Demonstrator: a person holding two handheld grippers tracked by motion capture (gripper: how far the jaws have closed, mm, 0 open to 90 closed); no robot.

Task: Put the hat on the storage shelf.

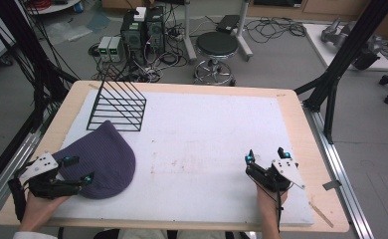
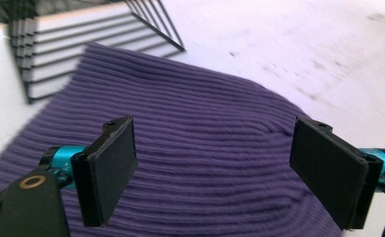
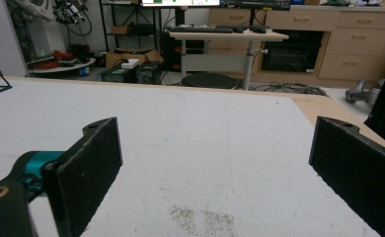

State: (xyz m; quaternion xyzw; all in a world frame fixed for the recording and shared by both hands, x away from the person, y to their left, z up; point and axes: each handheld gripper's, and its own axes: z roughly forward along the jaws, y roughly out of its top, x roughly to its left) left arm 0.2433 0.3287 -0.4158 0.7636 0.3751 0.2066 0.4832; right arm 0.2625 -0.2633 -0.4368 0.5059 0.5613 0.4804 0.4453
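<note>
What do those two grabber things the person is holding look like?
Each is a black frame. The left gripper and the right gripper both have two flat, black, rectangular jaws with turquoise metal fittings behind them. On top of each sits a pale grey three-cornered plate dotted with small dark spots. A black cable trails back from the right one. A white sleeve shows at the left wrist.

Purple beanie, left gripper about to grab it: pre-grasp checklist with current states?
1. Left gripper jaws open wide enough for the fabric: ok.
2. Jaws over the purple beanie, fabric between them in the left gripper view: ok.
3. Jaws touching the knit yet: cannot tell.
4. Beanie lying flat on the white mat, nothing on top of it: ok.
5. Black wire rack apart from the grasp spot, though the beanie's far edge lies right at its base: ok.
6. Right gripper open, over bare mat, away from the beanie: ok.
</note>
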